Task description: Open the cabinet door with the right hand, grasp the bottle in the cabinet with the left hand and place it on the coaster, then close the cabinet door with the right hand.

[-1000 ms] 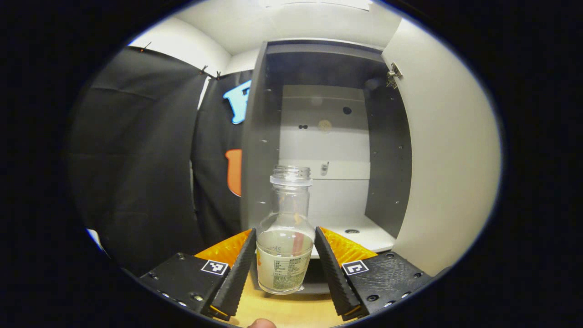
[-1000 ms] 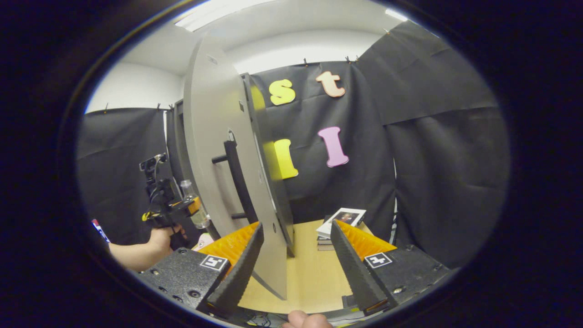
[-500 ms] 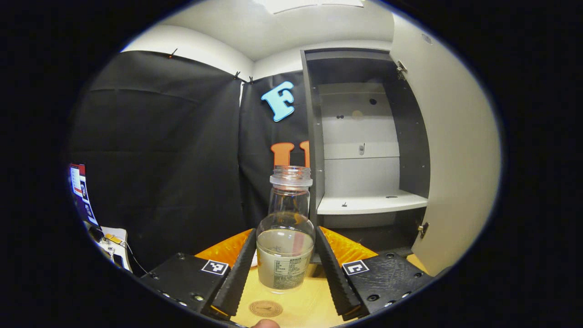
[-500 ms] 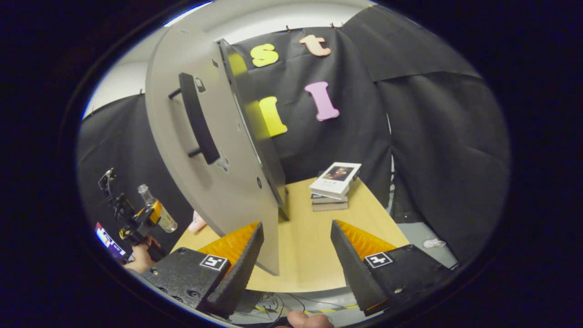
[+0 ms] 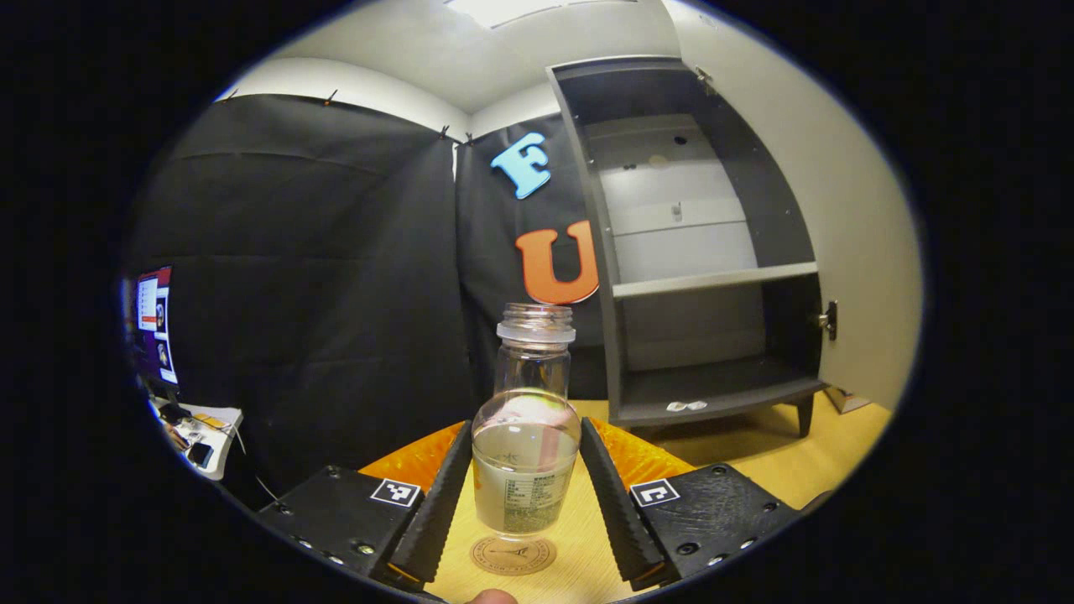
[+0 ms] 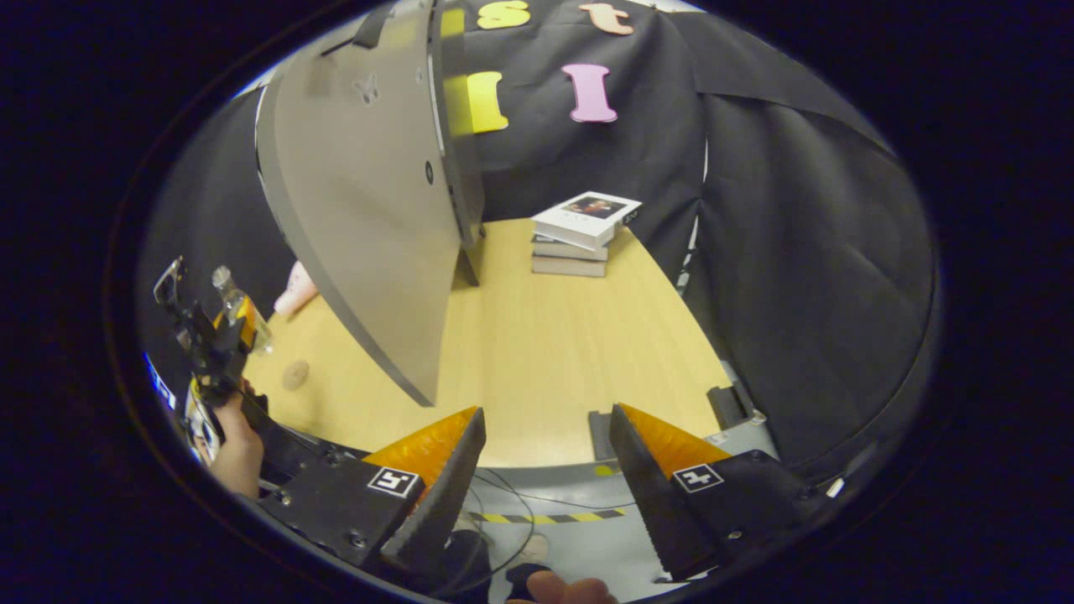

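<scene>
Open-topped glass bottle (image 5: 525,436) is being gripped by left hand-held gripper (image 5: 524,491) just above coaster (image 5: 513,554) on bench (image 5: 780,457), right hand-held gripper (image 6: 545,478) being held open; off-centre lowering risks tipping, spilling.

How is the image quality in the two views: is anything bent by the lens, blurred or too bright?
Left gripper view: the cabinet edges bow from fisheye distortion; the bottle in the left tool is sharp; a ceiling light glares at the top. Right gripper view: the open door curves strongly and looks slightly smeared near its top; the books are clear.
</scene>
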Tool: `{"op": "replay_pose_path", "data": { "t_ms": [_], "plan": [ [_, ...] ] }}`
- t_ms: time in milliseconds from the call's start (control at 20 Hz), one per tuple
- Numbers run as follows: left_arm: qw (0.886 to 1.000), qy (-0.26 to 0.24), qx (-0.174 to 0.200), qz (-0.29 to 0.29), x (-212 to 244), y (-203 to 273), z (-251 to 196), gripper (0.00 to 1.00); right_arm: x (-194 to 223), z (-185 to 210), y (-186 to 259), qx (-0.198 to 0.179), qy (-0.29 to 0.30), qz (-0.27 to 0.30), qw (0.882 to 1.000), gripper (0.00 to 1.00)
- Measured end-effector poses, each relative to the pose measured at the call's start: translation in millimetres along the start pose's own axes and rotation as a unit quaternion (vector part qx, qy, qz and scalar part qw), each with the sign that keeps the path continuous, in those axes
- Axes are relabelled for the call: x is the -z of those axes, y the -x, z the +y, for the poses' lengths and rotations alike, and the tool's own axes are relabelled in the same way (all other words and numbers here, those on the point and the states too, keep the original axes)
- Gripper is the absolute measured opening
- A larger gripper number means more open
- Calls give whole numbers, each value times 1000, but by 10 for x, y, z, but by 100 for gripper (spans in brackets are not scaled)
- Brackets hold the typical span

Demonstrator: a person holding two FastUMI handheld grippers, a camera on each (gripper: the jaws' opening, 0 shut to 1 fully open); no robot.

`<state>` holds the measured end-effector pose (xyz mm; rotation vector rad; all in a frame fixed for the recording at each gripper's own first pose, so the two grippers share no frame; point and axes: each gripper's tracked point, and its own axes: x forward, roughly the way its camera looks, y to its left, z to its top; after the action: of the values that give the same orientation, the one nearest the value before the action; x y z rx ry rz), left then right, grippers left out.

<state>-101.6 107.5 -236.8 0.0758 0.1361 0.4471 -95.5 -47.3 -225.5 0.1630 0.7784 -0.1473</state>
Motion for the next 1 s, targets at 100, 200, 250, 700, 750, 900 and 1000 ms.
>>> {"op": "replay_pose_path", "data": {
  "t_ms": [100,200,250,700,750,900,1000],
  "plan": [
    [1000,18,1,0,186,21,-30,76,169,-1,-63,0,-4,26,1000,95],
    [1000,23,-3,8,389,-16,0,75,258,1,-156,5,5,48,999,95],
    [1000,22,-9,15,499,-44,32,75,283,-1,-168,7,12,52,999,95],
    [997,48,-37,38,763,-86,178,76,305,214,-248,-10,40,74,996,95],
    [997,50,-39,47,819,-101,193,75,306,229,-251,-12,40,75,996,95],
    [997,60,-21,39,767,-105,128,78,298,300,-271,-19,39,78,996,95],
    [998,62,-13,26,694,-90,118,90,300,330,-293,-21,44,80,996,95]
  ]
}}
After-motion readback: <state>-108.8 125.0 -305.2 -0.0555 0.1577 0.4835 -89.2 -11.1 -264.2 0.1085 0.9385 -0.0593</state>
